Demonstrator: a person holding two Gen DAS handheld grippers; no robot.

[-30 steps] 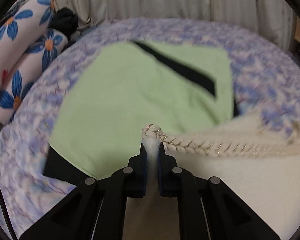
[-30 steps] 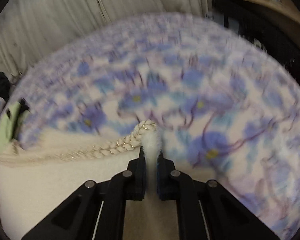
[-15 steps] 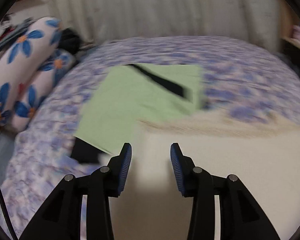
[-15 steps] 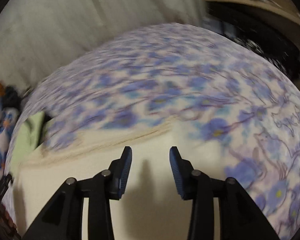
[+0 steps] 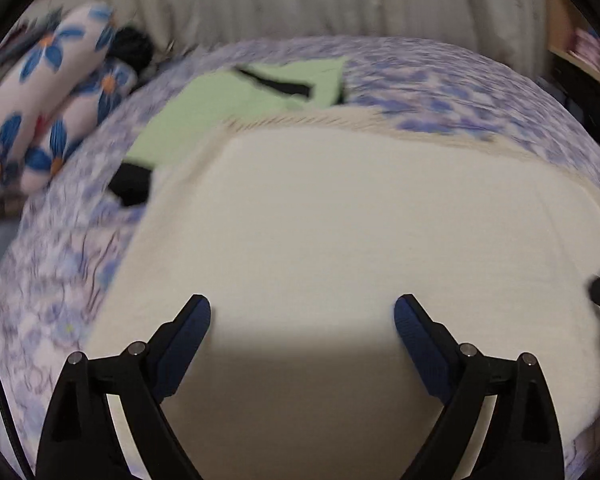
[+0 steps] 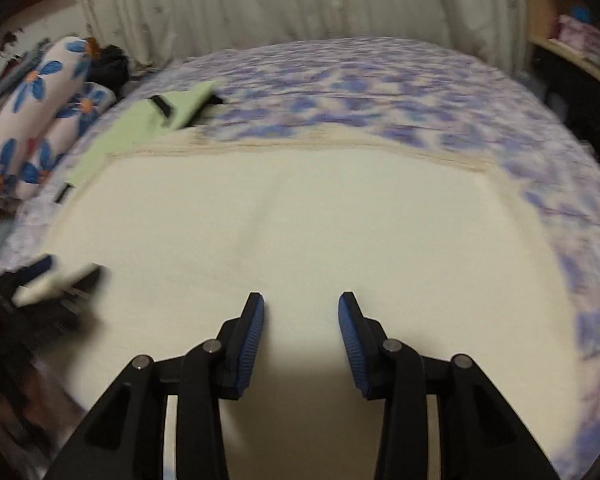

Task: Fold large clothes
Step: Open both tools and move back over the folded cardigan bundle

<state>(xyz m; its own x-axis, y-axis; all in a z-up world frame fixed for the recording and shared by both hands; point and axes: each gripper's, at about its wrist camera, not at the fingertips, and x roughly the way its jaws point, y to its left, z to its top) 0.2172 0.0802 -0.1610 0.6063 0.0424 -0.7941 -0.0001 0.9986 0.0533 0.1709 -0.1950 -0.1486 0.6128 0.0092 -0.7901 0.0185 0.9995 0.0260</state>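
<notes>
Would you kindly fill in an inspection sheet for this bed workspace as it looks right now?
Surface: bed with blue floral bedspread.
Job's things: cream garment spread flat, braided trim at its far edge; green folded garment beyond it, partly overlapped.
Clutter: flowered pillows and a dark bundle at the far left.
Grippers: left claw open, empty; right claw open, empty.
Cables: black cable at the left edge.
Surroundings: pale curtain; shelf to the right.

Cream garment (image 5: 340, 240), green garment (image 5: 220, 108) (black trim), purple-floral bedspread (image 6: 380, 80).
</notes>
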